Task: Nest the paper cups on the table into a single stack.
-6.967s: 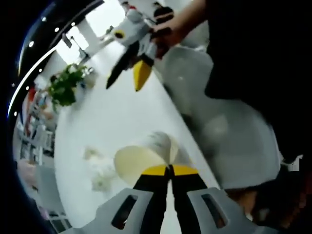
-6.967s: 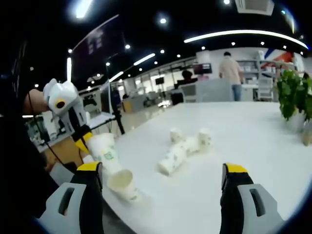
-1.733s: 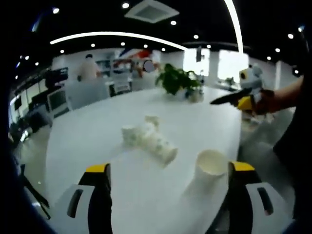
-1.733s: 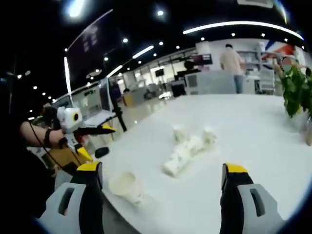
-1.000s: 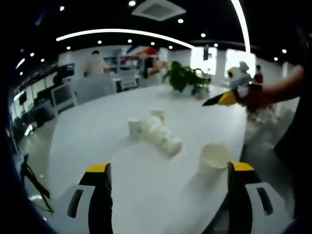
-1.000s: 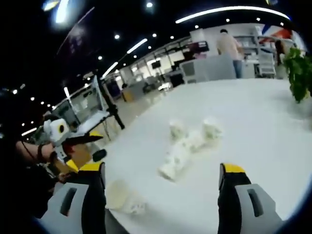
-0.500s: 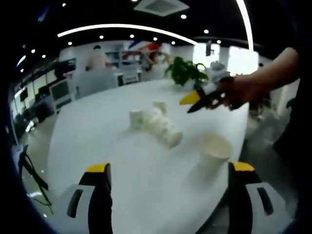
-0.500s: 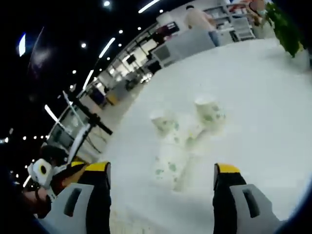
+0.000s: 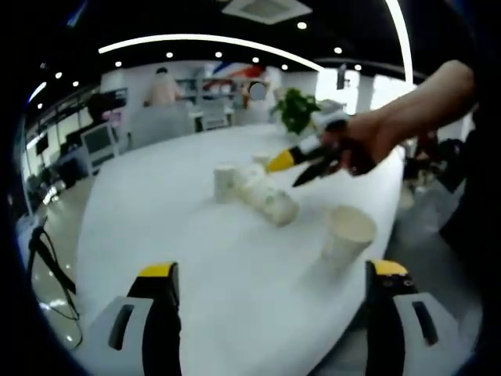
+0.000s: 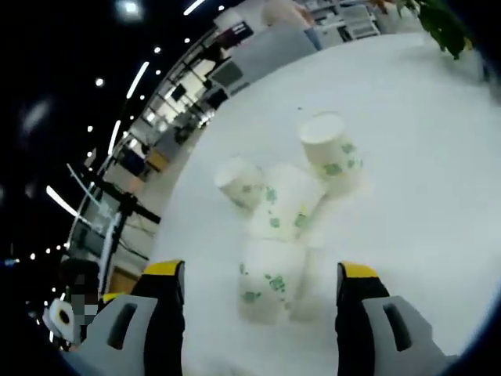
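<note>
Right gripper (image 10: pixel 258 291) spread, approaching lying cup (image 10: pixel 264 282) at 12 o'clock; next: straddle, pinch. Left gripper (image 9: pixel 270 276) spread, idle.

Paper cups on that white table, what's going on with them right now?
A person works with a claw in each hand. The right claw, open, is poised over a lying stack of cups beside two upside-down cups. The left claw hangs open near the table edge, with a single upright cup ahead. Nothing is gripped.
</note>
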`<control>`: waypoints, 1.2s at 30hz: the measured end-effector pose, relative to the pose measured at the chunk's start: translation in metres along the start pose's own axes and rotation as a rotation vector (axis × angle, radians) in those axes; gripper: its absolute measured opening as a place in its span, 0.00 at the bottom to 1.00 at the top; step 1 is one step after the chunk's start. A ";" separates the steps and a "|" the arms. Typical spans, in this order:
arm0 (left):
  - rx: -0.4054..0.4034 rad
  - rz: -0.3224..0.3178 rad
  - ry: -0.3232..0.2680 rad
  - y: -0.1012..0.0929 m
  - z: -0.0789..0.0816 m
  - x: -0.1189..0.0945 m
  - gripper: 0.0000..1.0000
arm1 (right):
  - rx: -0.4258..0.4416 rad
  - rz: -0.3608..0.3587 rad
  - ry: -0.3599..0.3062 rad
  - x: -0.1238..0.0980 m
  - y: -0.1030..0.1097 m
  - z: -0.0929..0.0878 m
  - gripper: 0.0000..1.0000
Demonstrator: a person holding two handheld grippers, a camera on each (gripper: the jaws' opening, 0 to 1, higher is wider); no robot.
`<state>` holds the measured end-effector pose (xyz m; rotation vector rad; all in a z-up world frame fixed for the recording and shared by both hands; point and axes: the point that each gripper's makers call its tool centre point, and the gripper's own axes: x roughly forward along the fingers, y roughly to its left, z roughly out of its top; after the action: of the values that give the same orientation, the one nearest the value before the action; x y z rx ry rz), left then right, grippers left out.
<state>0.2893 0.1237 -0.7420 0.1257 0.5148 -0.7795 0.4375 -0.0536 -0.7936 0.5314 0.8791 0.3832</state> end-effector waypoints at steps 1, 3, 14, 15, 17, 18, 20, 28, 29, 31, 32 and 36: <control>-0.008 0.001 -0.006 0.000 0.001 0.000 0.98 | 0.015 0.005 -0.001 0.002 0.001 0.001 0.74; -0.049 -0.005 -0.026 0.000 0.002 0.000 0.98 | 0.028 0.005 0.004 0.006 0.002 0.003 0.74; -0.047 0.013 -0.003 0.003 -0.007 -0.002 0.98 | 0.082 0.012 0.043 0.019 0.002 -0.004 0.68; -0.052 0.012 -0.007 0.003 -0.008 -0.002 0.98 | 0.078 0.011 0.051 0.020 0.002 -0.006 0.68; -0.053 0.012 -0.008 0.002 -0.009 -0.003 0.98 | 0.063 0.011 0.065 0.022 0.002 -0.009 0.67; -0.054 0.011 -0.007 0.002 -0.010 -0.003 0.98 | 0.055 0.014 0.076 0.023 0.004 -0.011 0.67; -0.057 0.011 -0.003 0.001 -0.011 -0.003 0.98 | 0.029 0.018 0.087 0.025 0.008 -0.013 0.66; -0.066 0.015 0.006 0.002 -0.018 -0.005 0.97 | 0.030 0.008 0.099 0.033 0.007 -0.010 0.59; -0.067 0.016 0.008 0.002 -0.019 -0.005 0.97 | 0.028 0.008 0.101 0.034 0.006 -0.010 0.57; -0.070 0.018 0.007 0.004 -0.020 -0.007 0.97 | 0.030 0.007 0.107 0.035 0.005 -0.011 0.54; -0.073 0.021 0.007 0.005 -0.021 -0.007 0.97 | 0.037 0.007 0.105 0.035 0.007 -0.011 0.53; -0.084 0.025 0.007 0.007 -0.022 -0.009 0.97 | 0.050 0.002 0.103 0.036 0.005 -0.010 0.43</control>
<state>0.2799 0.1407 -0.7575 0.0576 0.5511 -0.7325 0.4502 -0.0275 -0.8181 0.5625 0.9895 0.3938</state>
